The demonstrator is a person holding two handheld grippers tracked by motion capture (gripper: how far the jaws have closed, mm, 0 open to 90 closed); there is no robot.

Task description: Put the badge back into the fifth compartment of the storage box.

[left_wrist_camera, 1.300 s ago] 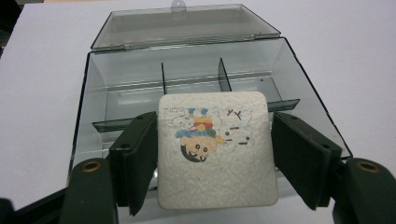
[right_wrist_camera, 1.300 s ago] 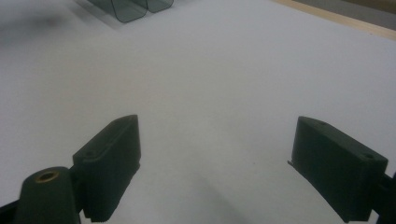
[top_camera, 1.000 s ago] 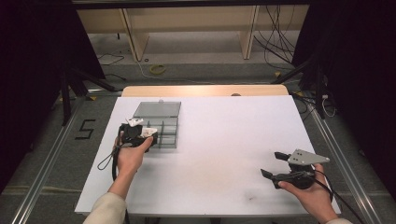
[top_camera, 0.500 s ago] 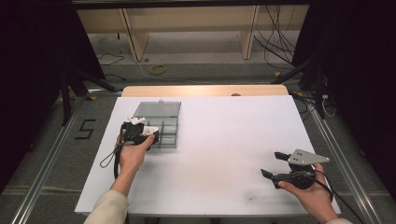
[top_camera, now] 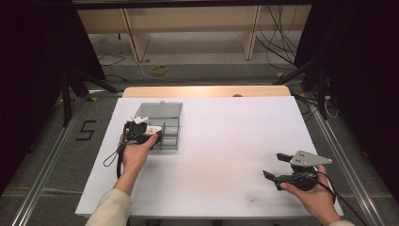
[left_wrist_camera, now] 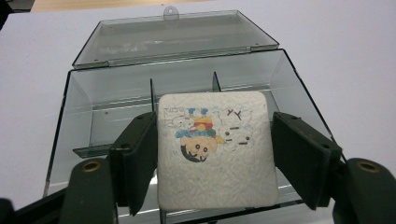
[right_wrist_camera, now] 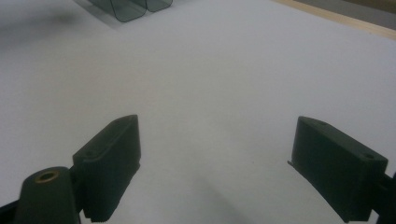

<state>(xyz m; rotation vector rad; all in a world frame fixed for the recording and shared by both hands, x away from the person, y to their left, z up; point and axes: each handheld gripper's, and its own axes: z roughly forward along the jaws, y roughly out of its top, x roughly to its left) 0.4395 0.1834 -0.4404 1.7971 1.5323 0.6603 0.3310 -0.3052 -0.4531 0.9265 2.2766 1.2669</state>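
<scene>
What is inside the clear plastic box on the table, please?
The box holds thin dividers and looks empty where visible. The white picture card in the left gripper covers its middle compartments.

White worktop (top_camera: 226,141) with a wooden strip (top_camera: 207,91) along its far edge, on grey floor (top_camera: 56,155) marked "5" (top_camera: 86,130); black curtains (top_camera: 37,56) flank both sides, wooden frame legs (top_camera: 134,35) and loose cables (top_camera: 277,42) beyond.
</scene>
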